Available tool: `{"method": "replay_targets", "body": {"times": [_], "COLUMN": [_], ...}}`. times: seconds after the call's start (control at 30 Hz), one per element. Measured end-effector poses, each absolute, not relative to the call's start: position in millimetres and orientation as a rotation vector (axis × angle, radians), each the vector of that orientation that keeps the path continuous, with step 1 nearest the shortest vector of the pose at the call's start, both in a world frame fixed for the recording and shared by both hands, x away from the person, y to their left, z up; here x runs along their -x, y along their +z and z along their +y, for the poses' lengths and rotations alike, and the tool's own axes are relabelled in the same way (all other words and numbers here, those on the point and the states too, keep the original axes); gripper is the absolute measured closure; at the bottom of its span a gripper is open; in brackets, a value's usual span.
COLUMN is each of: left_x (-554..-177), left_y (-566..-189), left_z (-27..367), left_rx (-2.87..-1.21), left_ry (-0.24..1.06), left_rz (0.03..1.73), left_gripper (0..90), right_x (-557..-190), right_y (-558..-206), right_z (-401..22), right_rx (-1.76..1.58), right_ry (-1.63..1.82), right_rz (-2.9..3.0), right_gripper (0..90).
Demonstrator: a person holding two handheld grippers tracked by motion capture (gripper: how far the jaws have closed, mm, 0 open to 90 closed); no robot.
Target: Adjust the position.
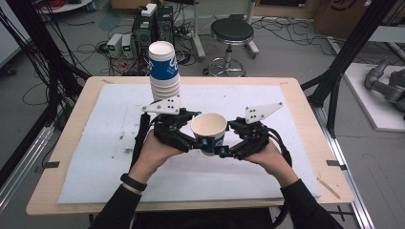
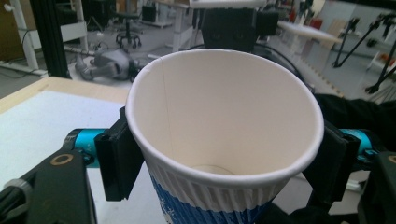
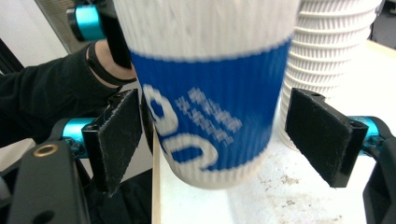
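A light wooden table carries a white mat covering most of its top; a stack of paper cups stands on the mat's far side.

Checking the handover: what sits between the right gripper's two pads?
The blue-and-white paper cup, in the right gripper view; both pads stand clear of it.

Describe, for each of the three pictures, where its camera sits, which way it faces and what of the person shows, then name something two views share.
High view: above the person's side, looking forward and down on the table; both forearms show.
Left gripper view: rides the left gripper, looking along its jaws, pads pressed on the paper cup.
Right gripper view: rides the right gripper, jaws standing off the cup; a black sleeve shows.
Shared: the cup stack shows in the high and right gripper views.
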State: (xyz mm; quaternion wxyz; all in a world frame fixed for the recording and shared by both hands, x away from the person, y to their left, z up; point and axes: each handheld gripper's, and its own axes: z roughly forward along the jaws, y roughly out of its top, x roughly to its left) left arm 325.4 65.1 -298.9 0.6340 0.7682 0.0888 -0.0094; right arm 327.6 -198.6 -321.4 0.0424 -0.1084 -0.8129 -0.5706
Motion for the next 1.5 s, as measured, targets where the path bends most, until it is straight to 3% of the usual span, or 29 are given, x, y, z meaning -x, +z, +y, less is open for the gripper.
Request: {"method": "replay_targets", "body": {"times": [0.2,0.3,0.77,1.23,1.5], "left_x": [-324.2,-324.2,-322.7,-322.2,-322.9], "left_y": [-299.5,-299.5,-300.0,-301.5,-302.9], "left_z": [61.2,61.1,58.9,59.5,59.5], "left_rx": [-1.769,-1.772,-1.728,-1.687,-1.689], "left_ry": [-0.02,-0.017,0.015,0.012,0.021], "left_rz": [0.199,0.198,0.237,0.236,0.231], "left_gripper": [24.1,24.1,17.2,21.5,21.8], "right_x": [-328.8,-328.3,-328.4,-326.0,-327.2], "right_y": [-324.9,-326.0,-325.9,-327.8,-327.0], "right_z": [-194.6,-193.9,-196.1,-193.2,-194.7], "right_rx": [0.348,0.318,0.339,0.333,0.379], "right_ry": [-1.721,-1.727,-1.764,-1.809,-1.825], "right_rz": [-2.491,-2.493,-2.499,-2.477,-2.426], "right_gripper": [20.1,25.8,27.0,26.9,21.4]}}
